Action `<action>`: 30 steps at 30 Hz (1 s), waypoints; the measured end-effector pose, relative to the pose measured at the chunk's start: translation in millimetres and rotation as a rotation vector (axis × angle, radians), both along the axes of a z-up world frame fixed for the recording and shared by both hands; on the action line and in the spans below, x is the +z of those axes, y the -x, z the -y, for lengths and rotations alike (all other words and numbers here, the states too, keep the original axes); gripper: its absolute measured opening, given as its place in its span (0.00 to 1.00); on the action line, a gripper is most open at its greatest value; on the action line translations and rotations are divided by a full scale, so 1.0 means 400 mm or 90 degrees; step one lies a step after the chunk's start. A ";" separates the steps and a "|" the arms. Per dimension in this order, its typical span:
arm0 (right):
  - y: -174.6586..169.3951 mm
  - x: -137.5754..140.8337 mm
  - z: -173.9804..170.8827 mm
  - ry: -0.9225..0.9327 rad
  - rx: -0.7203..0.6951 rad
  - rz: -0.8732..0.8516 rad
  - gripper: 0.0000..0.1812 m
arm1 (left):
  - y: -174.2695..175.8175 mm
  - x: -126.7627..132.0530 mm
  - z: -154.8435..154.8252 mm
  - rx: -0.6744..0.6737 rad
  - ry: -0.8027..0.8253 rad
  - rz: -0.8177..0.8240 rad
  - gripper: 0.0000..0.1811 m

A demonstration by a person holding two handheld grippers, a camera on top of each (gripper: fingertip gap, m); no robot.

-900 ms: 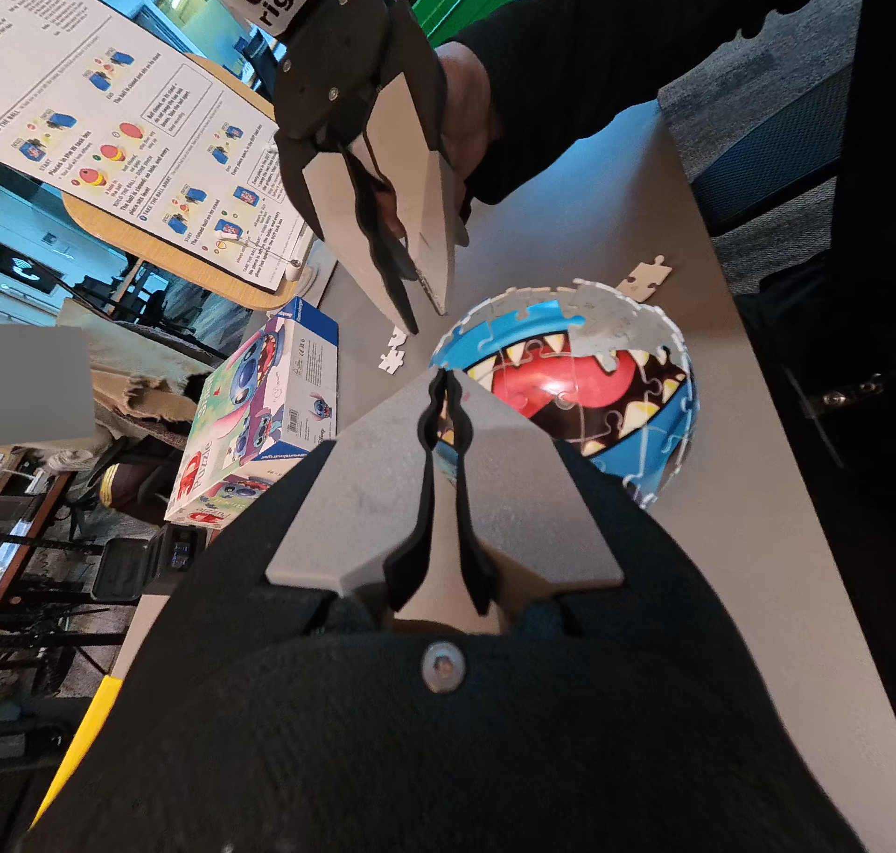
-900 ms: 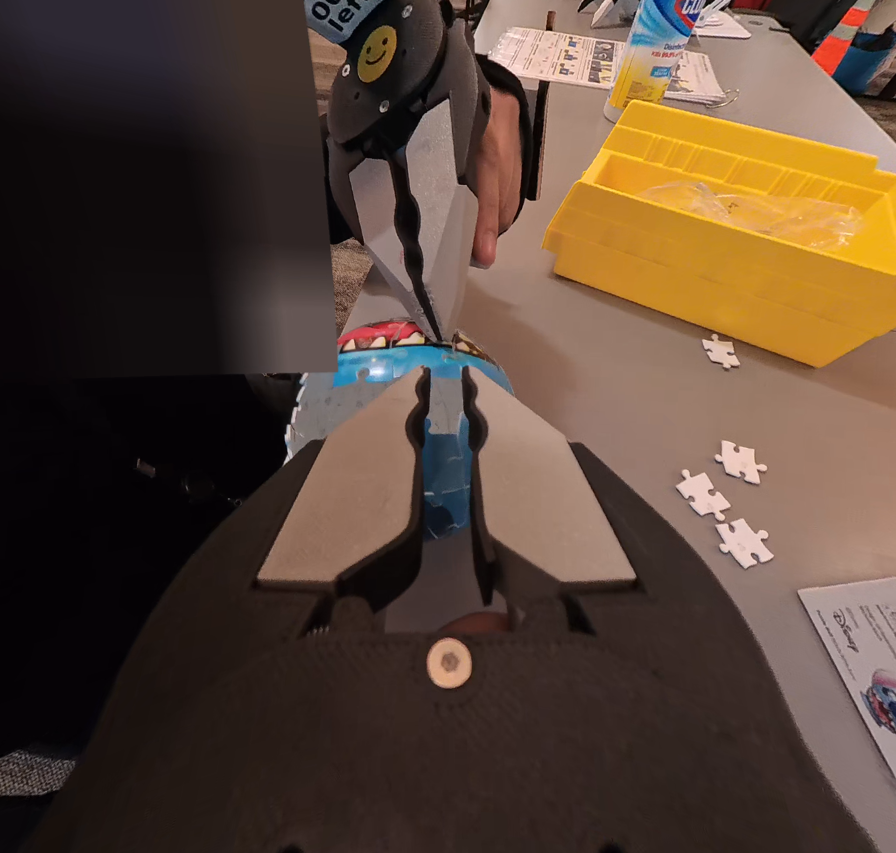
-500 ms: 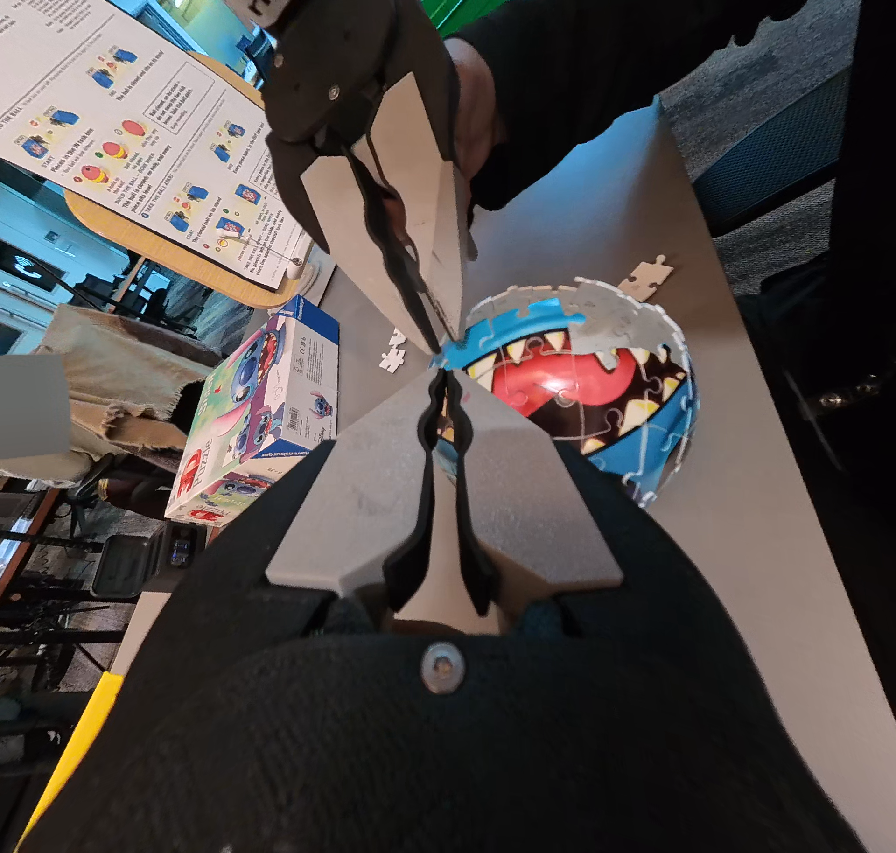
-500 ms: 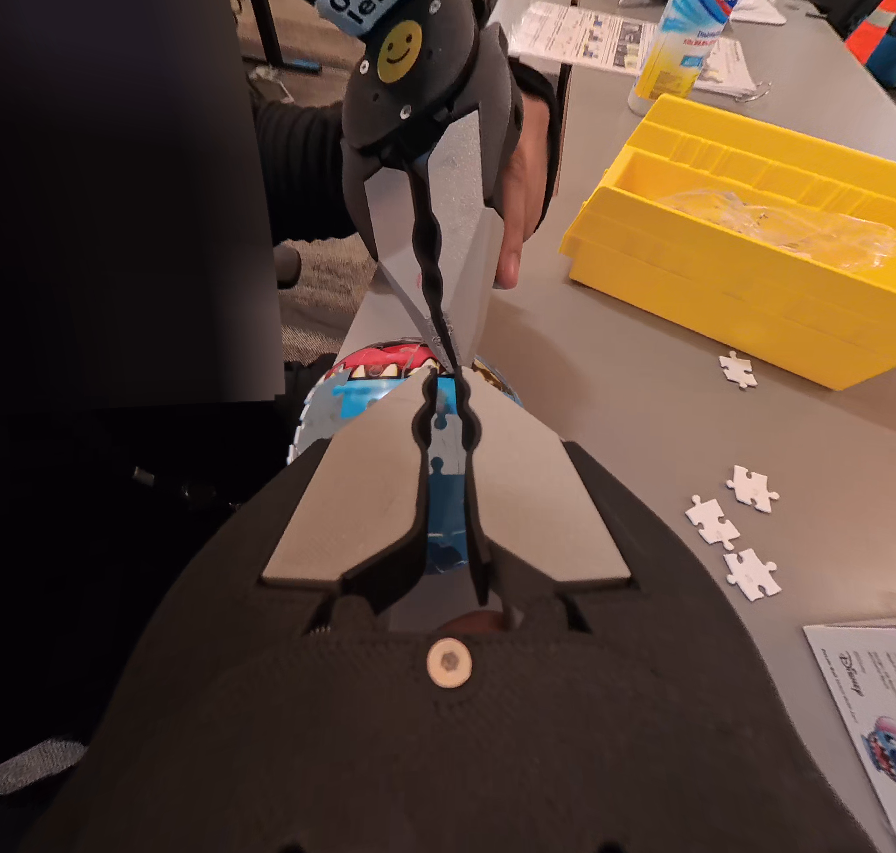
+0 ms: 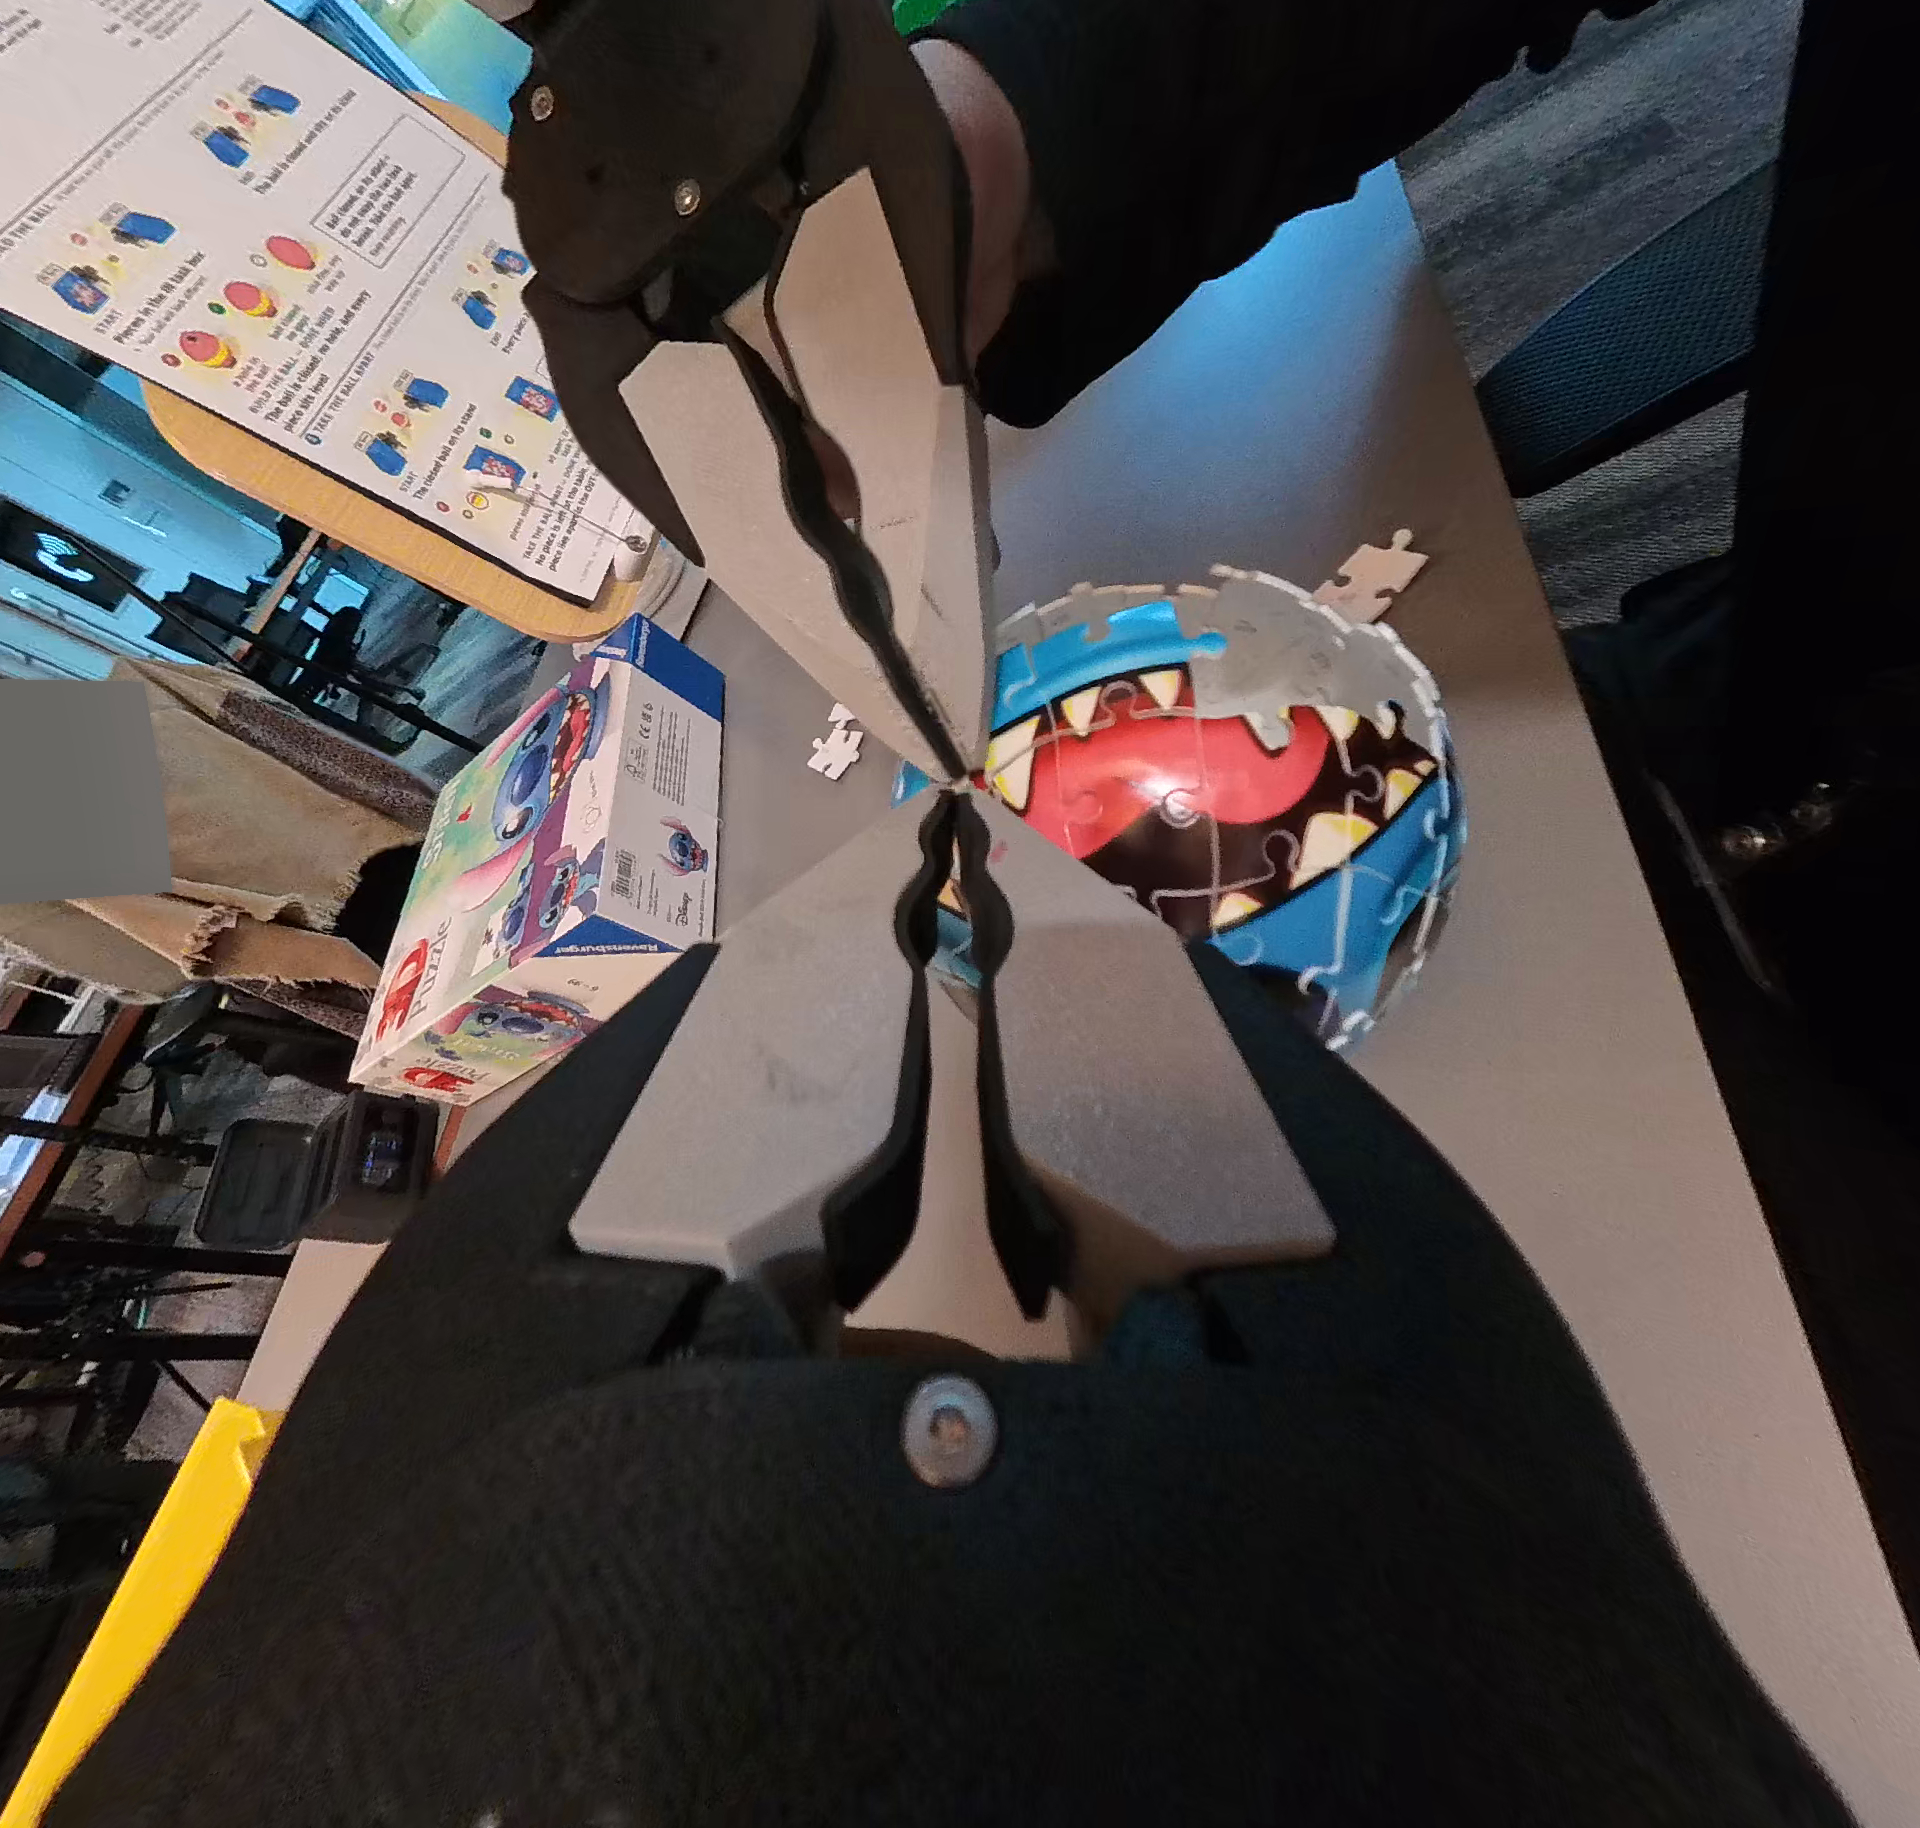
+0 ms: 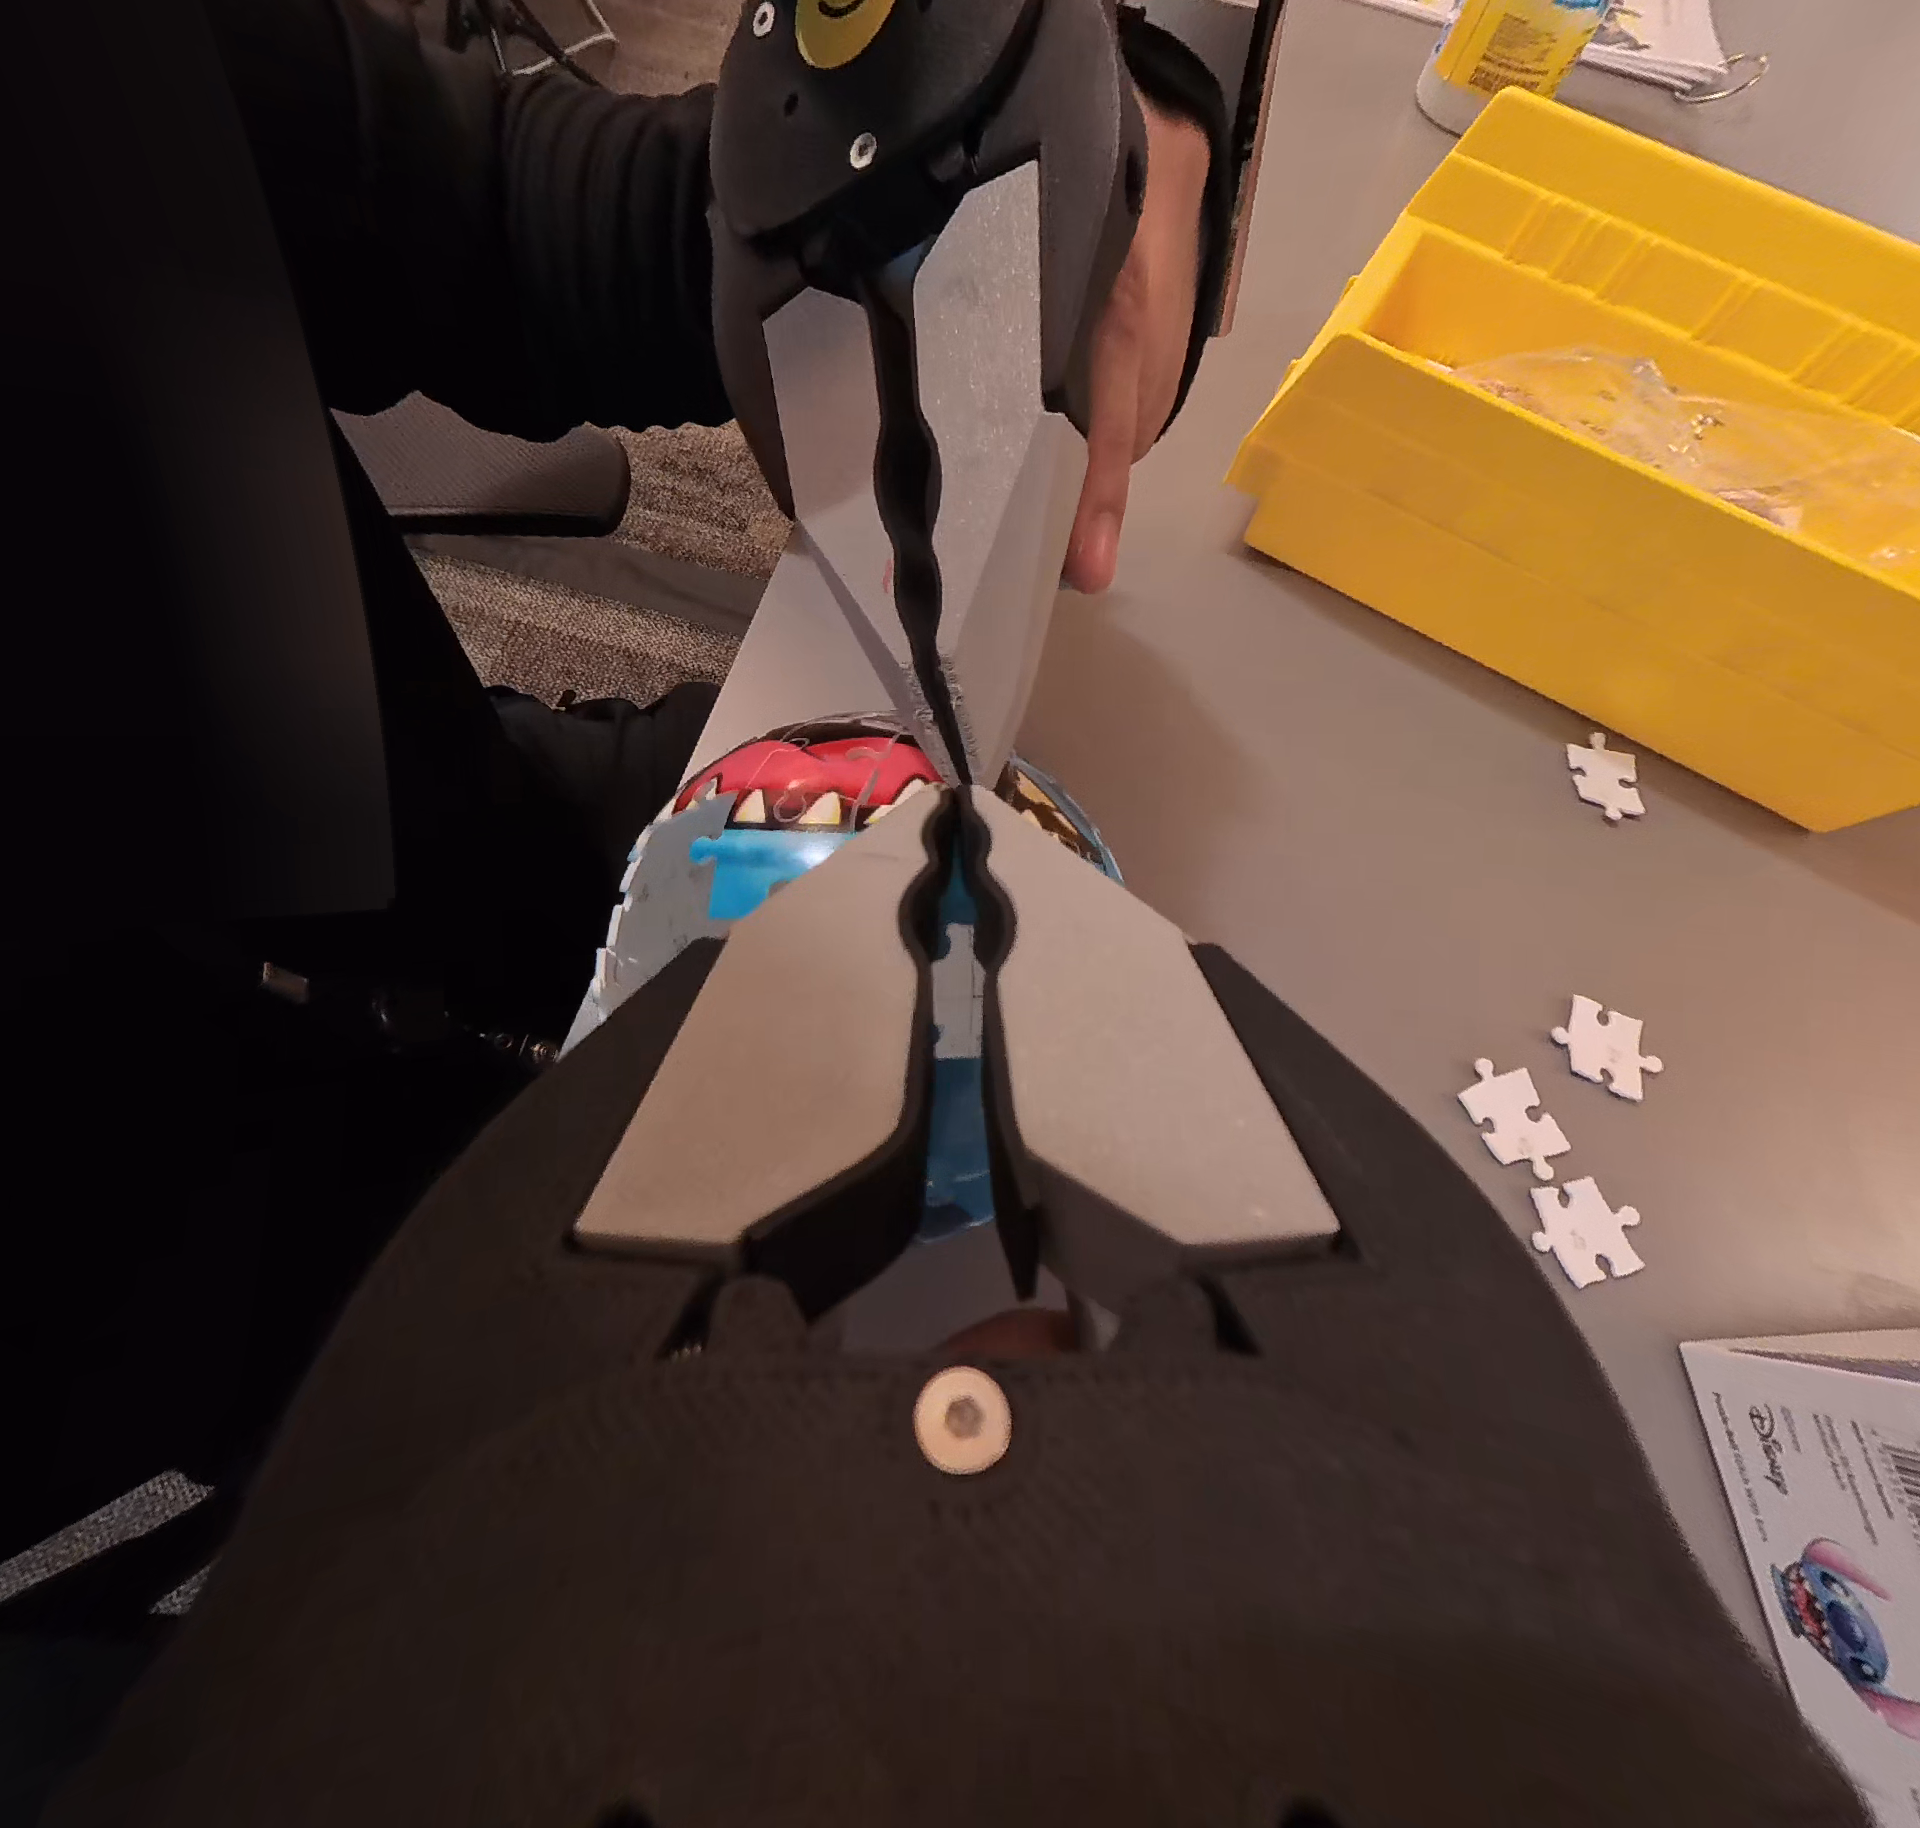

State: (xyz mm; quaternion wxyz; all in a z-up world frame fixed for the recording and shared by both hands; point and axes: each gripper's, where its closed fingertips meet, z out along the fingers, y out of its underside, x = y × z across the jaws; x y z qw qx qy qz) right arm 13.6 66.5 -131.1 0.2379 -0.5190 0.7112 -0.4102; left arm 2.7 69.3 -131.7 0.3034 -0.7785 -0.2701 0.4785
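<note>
You are working over a grey counter (image 6: 1299, 739) that fills the right half of the right wrist view. At mid-frame on it sits a partly built puzzle ball (image 5: 1226, 822) in blue, with a red mouth and teeth. At the upper right stands a yellow bin (image 6: 1579, 552), with a clear plastic bag inside and a spray bottle (image 6: 1527, 2) behind it. Four loose white puzzle pieces (image 6: 1512, 1118) lie at the right, one just beside the bin. In the left wrist view a puzzle box (image 5: 540, 874) lies left of centre, and a single puzzle piece (image 5: 1371, 573) rests just beyond the ball.
</note>
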 end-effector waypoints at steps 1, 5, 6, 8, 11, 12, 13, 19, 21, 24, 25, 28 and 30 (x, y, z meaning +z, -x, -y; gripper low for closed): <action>-0.001 0.000 0.000 -0.002 0.001 -0.001 0.00 | -0.001 0.000 0.000 0.000 0.002 -0.001 0.00; -0.004 -0.002 0.000 -0.008 0.006 -0.009 0.00 | -0.004 -0.001 0.000 0.000 0.004 -0.002 0.00; -0.004 -0.002 0.001 -0.009 0.007 -0.013 0.00 | -0.004 -0.001 0.001 0.000 0.005 -0.003 0.00; -0.005 -0.003 0.002 -0.010 0.008 -0.022 0.00 | -0.005 0.002 0.002 0.001 0.009 -0.008 0.00; -0.008 -0.005 0.003 -0.015 0.012 -0.029 0.00 | -0.009 0.012 -0.003 -0.005 0.004 -0.016 0.00; -0.009 -0.006 0.004 -0.018 0.013 -0.031 0.00 | -0.010 0.014 -0.005 -0.008 0.001 -0.017 0.00; -0.009 -0.008 0.005 -0.020 0.013 -0.033 0.00 | -0.010 0.012 -0.007 -0.010 0.002 -0.014 0.00; -0.012 -0.010 0.008 -0.018 0.014 -0.043 0.00 | -0.013 -0.001 -0.005 -0.007 0.009 -0.006 0.00; -0.012 -0.009 0.009 -0.012 0.013 -0.044 0.00 | -0.013 -0.003 -0.003 -0.005 0.007 -0.007 0.00; -0.010 -0.002 0.012 -0.011 0.008 -0.033 0.00 | -0.014 -0.002 -0.002 -0.004 0.005 -0.010 0.00; -0.009 0.001 0.013 -0.012 0.007 -0.028 0.00 | -0.013 -0.002 -0.002 -0.004 0.005 -0.010 0.00; -0.006 0.010 0.013 -0.014 0.005 -0.014 0.00 | -0.014 -0.004 -0.002 -0.005 0.005 -0.008 0.00; 0.000 0.013 0.016 -0.006 -0.001 -0.017 0.00 | -0.013 -0.003 -0.002 -0.004 0.005 -0.009 0.00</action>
